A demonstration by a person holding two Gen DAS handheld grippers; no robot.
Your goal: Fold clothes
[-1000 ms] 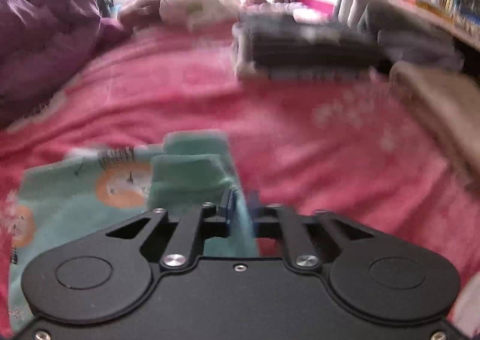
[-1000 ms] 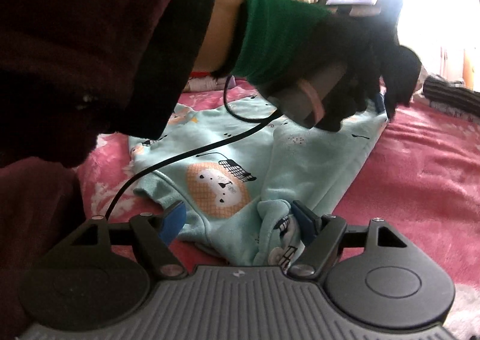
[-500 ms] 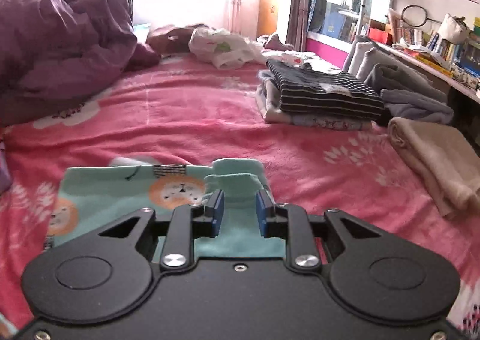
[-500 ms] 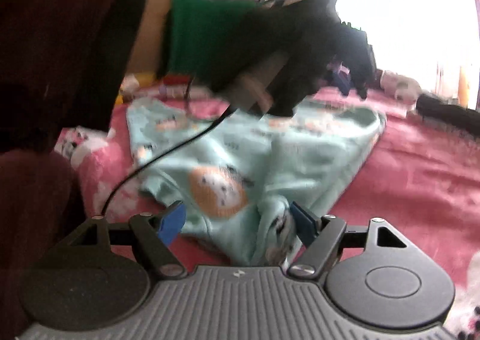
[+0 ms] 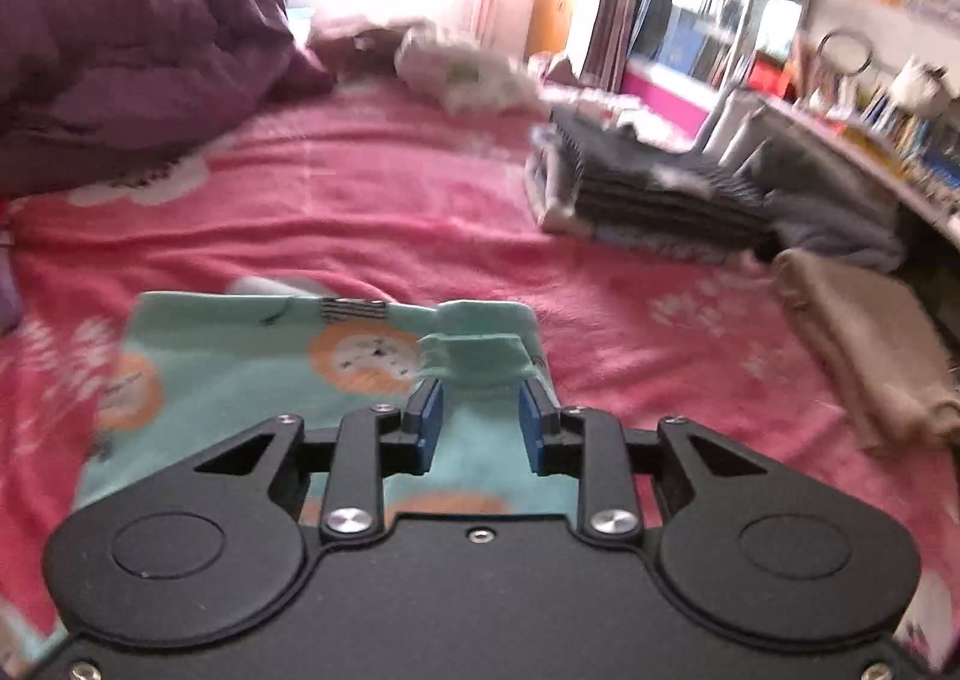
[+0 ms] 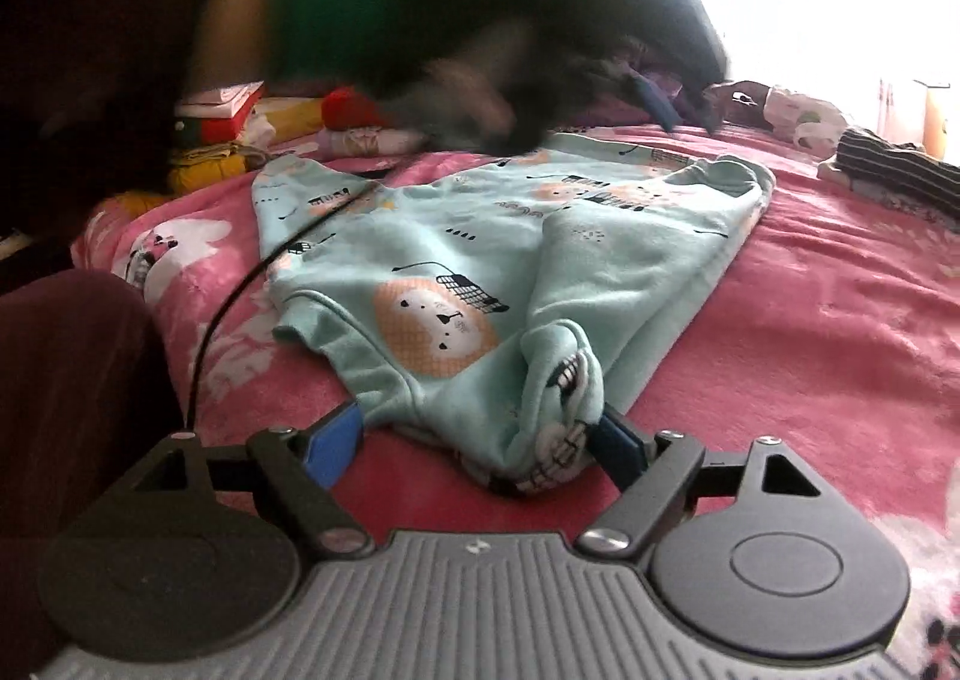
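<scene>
A mint-green top (image 6: pixel 600 254) with orange lion prints lies spread on the pink bedspread (image 5: pixel 372 212), partly folded, one sleeve bunched at the end closest to the right gripper (image 6: pixel 480 443). That gripper sits low with its blue pads spread wide; the bunched sleeve lies between them, touching the right pad, and nothing is clamped. The left gripper (image 5: pixel 480 422) hovers over the top's other end, its pads parted on either side of a folded cuff (image 5: pixel 480 347) without pinching it. Beyond the top, a stack of striped clothes (image 5: pixel 654 194) rests on the bedspread, a beige folded cloth (image 5: pixel 864 344) beside it, and a purple quilt (image 5: pixel 120 38) is heaped at the far left.
</scene>
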